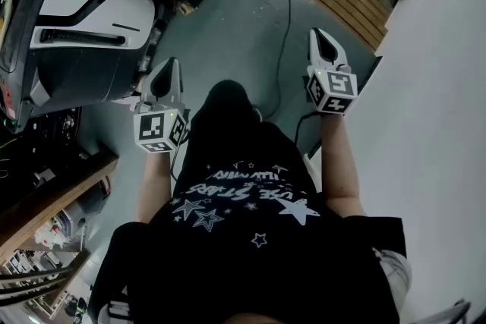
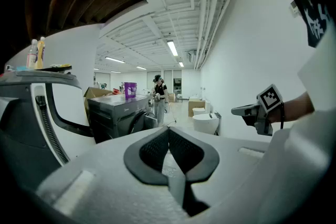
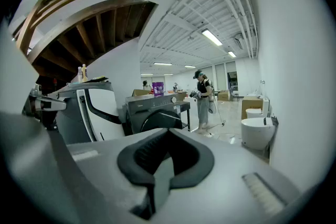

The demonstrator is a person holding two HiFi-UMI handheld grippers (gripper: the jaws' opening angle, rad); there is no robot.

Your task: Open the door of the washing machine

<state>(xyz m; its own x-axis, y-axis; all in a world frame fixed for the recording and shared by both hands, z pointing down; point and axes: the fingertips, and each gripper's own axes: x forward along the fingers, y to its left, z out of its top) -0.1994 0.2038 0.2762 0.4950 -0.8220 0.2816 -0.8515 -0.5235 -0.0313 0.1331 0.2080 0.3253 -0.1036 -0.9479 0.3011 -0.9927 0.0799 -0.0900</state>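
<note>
Both claws are pressed together with nothing in them: the right gripper [image 3: 168,135] has its dark pads meeting at the tips, and the left gripper [image 2: 169,132] is closed the same way, each pair showing only a hollow behind the contact line. Neither touches anything. In the head view the left gripper [image 1: 168,70] and the right gripper [image 1: 321,40] are held out side by side in front of the person's body, over a grey floor [image 1: 228,34], pointing slightly downward. Just to the left of the left gripper stands a large white-and-black appliance [image 1: 83,19]. The washing machine [image 3: 155,112] is a dark grey front-loader with a round door, standing well apart from both grippers across the room; in the right gripper view it lies straight beyond the jaw tips, and in the left gripper view it sits a little left of them. A purple container [image 3: 158,86] rests on top of it. Past it a distant person [image 3: 203,99] stands, and a white toilet [image 3: 254,131] sits by the right wall.
</note>
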